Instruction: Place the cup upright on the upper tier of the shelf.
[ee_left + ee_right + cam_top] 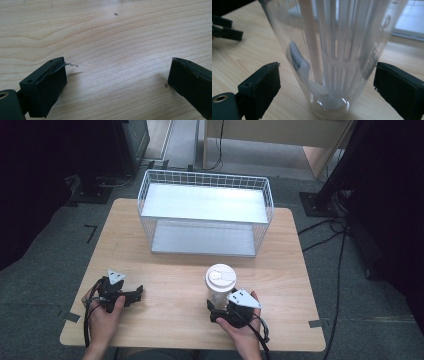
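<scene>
Cup [218,287] stands upright on the table [165,270], toward the near edge and right of centre, in front of the wire basket. It is a clear plastic tumbler with a white lid, and I see pale vertical bands through its wall in the right gripper view [332,50].

My right gripper [220,312] sits just behind the cup, on the near side. In the right gripper view its two black pads [262,85] flank the base of the cup, one on each side, with a visible gap between each pad and the cup wall. I read the jaws as parted, with the cup between them and not pressed. The cup looks blurred in that view.

My left gripper [135,295] lies low over the near left part of the table, well apart from the cup. In the left gripper view its pads [47,85] stand wide apart over bare wood grain, with nothing between them. A thin frayed strip sticks out from the upper edge of the left pad.

White wire basket [205,212] sits at the far edge of the table, centred, with two pale shelves inside it.
</scene>
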The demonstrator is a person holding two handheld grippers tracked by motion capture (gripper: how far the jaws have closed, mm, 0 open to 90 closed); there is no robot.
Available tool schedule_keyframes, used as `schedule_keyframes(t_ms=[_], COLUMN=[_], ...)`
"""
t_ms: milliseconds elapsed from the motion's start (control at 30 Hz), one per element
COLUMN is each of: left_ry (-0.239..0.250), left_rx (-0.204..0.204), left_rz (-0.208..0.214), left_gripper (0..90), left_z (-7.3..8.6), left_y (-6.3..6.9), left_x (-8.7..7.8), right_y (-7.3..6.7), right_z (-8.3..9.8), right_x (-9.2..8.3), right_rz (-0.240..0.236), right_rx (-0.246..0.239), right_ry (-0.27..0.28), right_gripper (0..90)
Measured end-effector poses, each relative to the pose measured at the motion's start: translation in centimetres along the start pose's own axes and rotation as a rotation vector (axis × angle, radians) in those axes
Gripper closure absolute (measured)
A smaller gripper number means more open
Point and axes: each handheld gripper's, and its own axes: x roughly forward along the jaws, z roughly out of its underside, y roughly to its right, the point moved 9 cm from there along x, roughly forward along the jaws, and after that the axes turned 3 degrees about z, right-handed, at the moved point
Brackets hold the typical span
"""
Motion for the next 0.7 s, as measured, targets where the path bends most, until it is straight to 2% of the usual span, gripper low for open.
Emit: schedule_keyframes(t_ms=[467,533,700], left_ry=[0.000,0.000,0.000], left_rx=[0.000,0.000,0.000], left_rz=[0.000,0.000,0.000], left_gripper=[2.5,2.4,2.4], left_z=[0.0,0.0,0.0], left_y=[0.0,0.0,0.0], left_x=[0.0,0.0,0.0], right_y=[-0.3,-0.4,-0.5], right_z=[-3.1,-3.8,-4.5], right_x=[-0.4,-0.5,-0.4], right_rz=[0.037,0.034,0.038], right_rx=[0.013,0.020,0.012], right_ry=[0.128,0.161,0.179], right_gripper=[11.8,11.9,11.9])
